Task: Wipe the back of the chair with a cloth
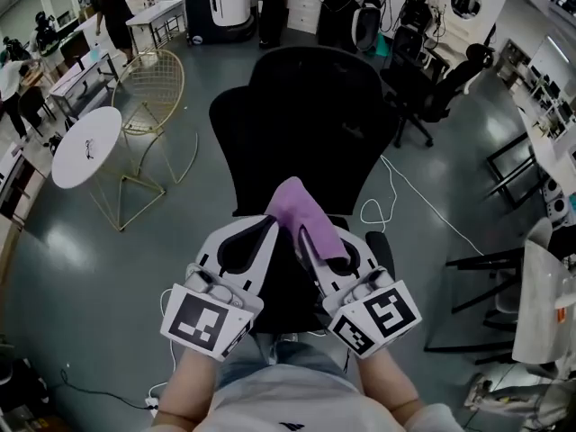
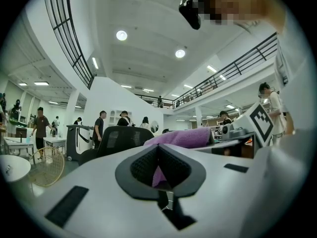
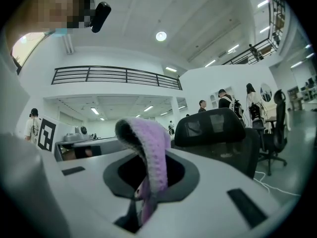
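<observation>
A black mesh office chair [image 1: 301, 124] stands just ahead of me with its back toward me; it also shows in the left gripper view as chair [image 2: 119, 138] and in the right gripper view as chair [image 3: 213, 128]. My right gripper [image 1: 310, 241] is shut on a purple cloth [image 1: 306, 214], which folds up over its tips, cloth [image 3: 148, 148]. The left gripper [image 1: 268, 225] is held close beside it, jaws shut, with the cloth [image 2: 183, 137] lying just to its right. Both grippers hover near the chair's seat, apart from the backrest.
A round white table [image 1: 85, 147] and a gold wire chair [image 1: 153, 88] stand to the left. Another black office chair [image 1: 432, 88] is at the right rear. A white cable [image 1: 387, 205] loops on the floor. Black-framed desks [image 1: 504, 277] line the right. People stand at the back.
</observation>
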Demonstrator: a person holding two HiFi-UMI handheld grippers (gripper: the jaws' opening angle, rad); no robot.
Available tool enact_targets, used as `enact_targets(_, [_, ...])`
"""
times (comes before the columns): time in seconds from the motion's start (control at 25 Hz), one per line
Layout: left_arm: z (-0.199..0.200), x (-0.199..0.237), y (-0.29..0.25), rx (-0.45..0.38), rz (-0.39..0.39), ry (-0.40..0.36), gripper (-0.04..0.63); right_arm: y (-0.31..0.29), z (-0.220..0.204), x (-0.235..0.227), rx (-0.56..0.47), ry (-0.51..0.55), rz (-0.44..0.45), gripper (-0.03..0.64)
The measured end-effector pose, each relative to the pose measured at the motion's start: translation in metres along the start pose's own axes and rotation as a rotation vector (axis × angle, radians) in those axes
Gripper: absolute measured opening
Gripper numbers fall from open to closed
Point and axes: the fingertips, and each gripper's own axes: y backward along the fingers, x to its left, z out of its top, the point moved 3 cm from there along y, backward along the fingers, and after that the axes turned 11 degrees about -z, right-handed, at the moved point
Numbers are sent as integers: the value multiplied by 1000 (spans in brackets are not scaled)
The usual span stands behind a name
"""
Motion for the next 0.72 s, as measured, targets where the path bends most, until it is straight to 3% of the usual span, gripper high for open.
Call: enact_targets(0.72, [-2, 114, -37, 28, -177, 28, 13, -145, 16, -30, -13, -51, -186, 46])
